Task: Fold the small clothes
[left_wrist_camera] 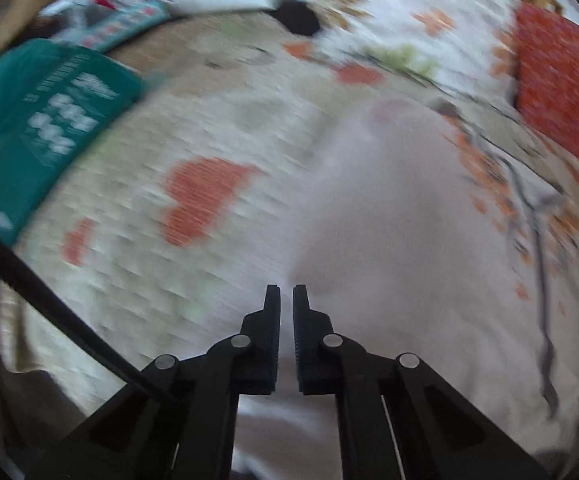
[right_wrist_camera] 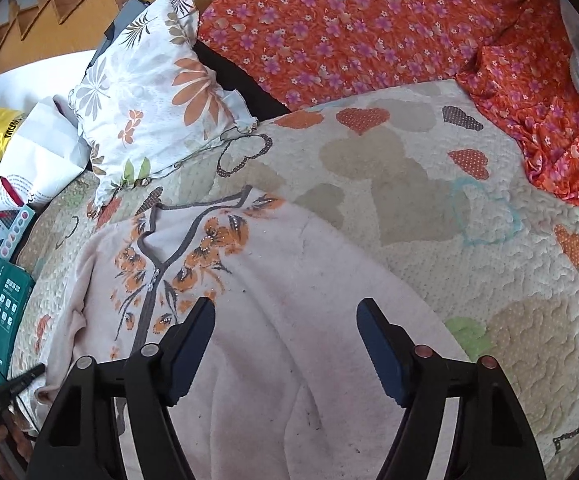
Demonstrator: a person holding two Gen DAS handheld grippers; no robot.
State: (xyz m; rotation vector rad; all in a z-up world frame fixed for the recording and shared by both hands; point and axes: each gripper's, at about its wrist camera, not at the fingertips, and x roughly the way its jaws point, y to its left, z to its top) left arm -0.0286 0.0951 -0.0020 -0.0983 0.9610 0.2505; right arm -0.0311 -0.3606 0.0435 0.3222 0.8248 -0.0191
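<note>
A pale pink fleece top (right_wrist_camera: pixel 273 280) with orange flowers and a grey zip placket lies spread on the quilted bedspread (right_wrist_camera: pixel 429 208). It also shows, blurred, in the left wrist view (left_wrist_camera: pixel 389 220). My right gripper (right_wrist_camera: pixel 285 312) is open and empty, just above the top's lower part. My left gripper (left_wrist_camera: pixel 286 294) has its jaws nearly together with a thin gap, at the left edge of the top; the blur hides whether cloth sits between them. The left gripper (right_wrist_camera: pixel 29 374) also shows small at the top's left edge in the right wrist view.
A floral pillow (right_wrist_camera: pixel 149 92) lies at the head of the bed. An orange flowered cloth (right_wrist_camera: pixel 369 28) covers the far right side. A teal box (right_wrist_camera: pixel 3 304) and white bags (right_wrist_camera: pixel 45 152) sit at the left edge. The teal box (left_wrist_camera: pixel 45 128) is blurred in the left wrist view.
</note>
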